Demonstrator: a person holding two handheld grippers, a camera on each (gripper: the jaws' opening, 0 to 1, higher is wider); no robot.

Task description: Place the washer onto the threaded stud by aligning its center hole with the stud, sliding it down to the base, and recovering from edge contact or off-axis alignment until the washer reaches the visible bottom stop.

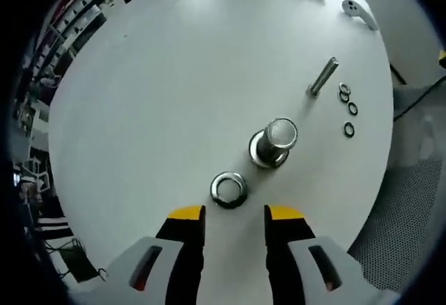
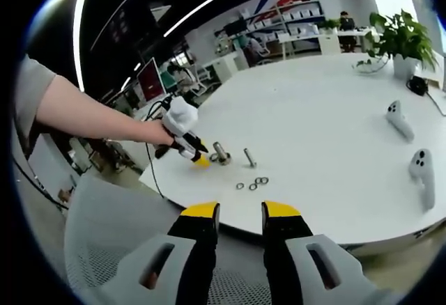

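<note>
A thick metal threaded stud (image 1: 273,141) stands upright on the white round table (image 1: 160,89). A large metal washer (image 1: 228,189) lies flat on the table just in front of it, a little beyond the fingertips of my left gripper (image 1: 235,214), which is open and holds nothing. In the right gripper view, my right gripper (image 2: 240,211) is open and empty, off the table's near edge. There the left gripper (image 2: 182,134), held by a person's hand, points at the stud (image 2: 221,153).
A thinner bolt (image 1: 323,76) and several small dark rings (image 1: 348,110) lie beyond the stud. Two white hand controllers (image 2: 397,118) (image 2: 421,169) rest on the table's right side, and a potted plant (image 2: 401,37) sits at its far edge. A mesh chair (image 2: 111,249) is by the table's edge.
</note>
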